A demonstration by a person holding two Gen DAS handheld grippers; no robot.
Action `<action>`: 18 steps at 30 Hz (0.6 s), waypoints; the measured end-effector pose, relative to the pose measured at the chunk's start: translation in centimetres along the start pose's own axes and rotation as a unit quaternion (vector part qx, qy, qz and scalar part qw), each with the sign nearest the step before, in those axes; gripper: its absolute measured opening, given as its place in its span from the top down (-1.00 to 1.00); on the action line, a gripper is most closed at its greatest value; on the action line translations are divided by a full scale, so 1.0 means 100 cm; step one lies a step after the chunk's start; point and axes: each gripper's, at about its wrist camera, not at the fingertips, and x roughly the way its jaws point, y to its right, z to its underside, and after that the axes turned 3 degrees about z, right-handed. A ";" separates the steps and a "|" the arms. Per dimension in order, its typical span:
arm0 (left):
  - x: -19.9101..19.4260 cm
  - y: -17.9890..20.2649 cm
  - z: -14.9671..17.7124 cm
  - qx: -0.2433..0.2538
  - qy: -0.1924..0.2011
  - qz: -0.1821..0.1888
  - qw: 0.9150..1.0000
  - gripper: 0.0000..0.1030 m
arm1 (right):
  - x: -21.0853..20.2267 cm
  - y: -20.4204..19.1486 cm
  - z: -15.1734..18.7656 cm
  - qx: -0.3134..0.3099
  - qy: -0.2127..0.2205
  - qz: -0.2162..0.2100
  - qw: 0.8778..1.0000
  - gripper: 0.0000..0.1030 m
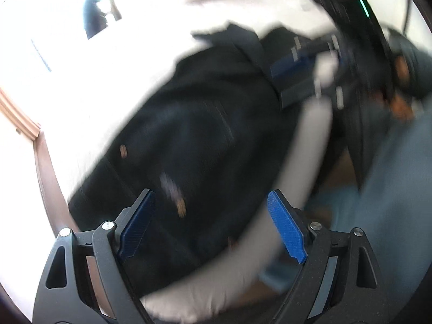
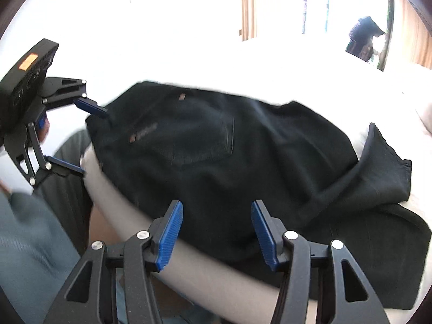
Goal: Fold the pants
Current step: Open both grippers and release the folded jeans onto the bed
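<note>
**Item: black denim pants, laid on a bed for folding**

Location. We find the black denim pants (image 2: 216,156) spread across the near edge of a white-sheeted bed (image 2: 189,59), back side up: a patch pocket (image 2: 205,143) and brown rivets show. In the right wrist view the waist end lies left, and a leg end is turned over on itself at the right (image 2: 383,167).

Handling. We judge the cloth soft and limp but fairly heavy for fabric, with thick seams; it should drape and drag, not slide. It is not fragile. The waistband and leg hems look like the firmest places to pinch, since a single layer mid-panel would likely bunch.

Grippers. Our left hand-held gripper (image 2: 89,140) stands at the waist end with its blue pads spread wide, one pad tip (image 2: 94,109) at or just over the cloth edge; contact we cannot confirm. Our right hand-held gripper (image 2: 217,229) hovers over the near edge of the pants, jaws wide, nothing between them.

Surroundings. Wooden bed frame (image 1: 40,156) at the left in the left wrist view; the operator's grey-blue clothing (image 2: 32,229) near left; curtains (image 2: 247,5) and a bright window far off. Nothing lies on the pants; the folded-over leg end needs straightening first, we think. The left view is motion-blurred.
</note>
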 end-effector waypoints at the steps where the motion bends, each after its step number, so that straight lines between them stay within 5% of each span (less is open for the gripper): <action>1: 0.005 -0.001 -0.011 -0.008 0.013 -0.001 1.000 -0.65 | 0.005 -0.001 -0.002 -0.003 -0.002 0.005 1.000 -0.09; 3: 0.024 -0.004 -0.024 -0.028 0.015 0.006 0.999 -0.65 | 0.018 -0.004 0.000 -0.015 -0.016 0.008 1.000 -0.09; 6: 0.085 -0.012 -0.022 -0.075 -0.045 0.007 0.996 -0.63 | 0.061 -0.002 0.025 -0.007 -0.097 0.016 0.995 -0.10; 8: 0.102 -0.008 -0.014 -0.086 -0.065 -0.002 0.994 -0.62 | 0.054 0.001 0.032 0.007 -0.070 0.015 0.997 -0.11; 15: 0.063 -0.008 -0.047 -0.085 0.022 0.018 0.996 -0.62 | 0.011 0.030 0.023 0.074 -0.016 -0.015 0.997 -0.10; 18: 0.076 -0.016 -0.066 -0.098 0.030 0.037 0.994 -0.62 | 0.029 0.040 0.028 0.082 -0.044 -0.010 0.996 -0.26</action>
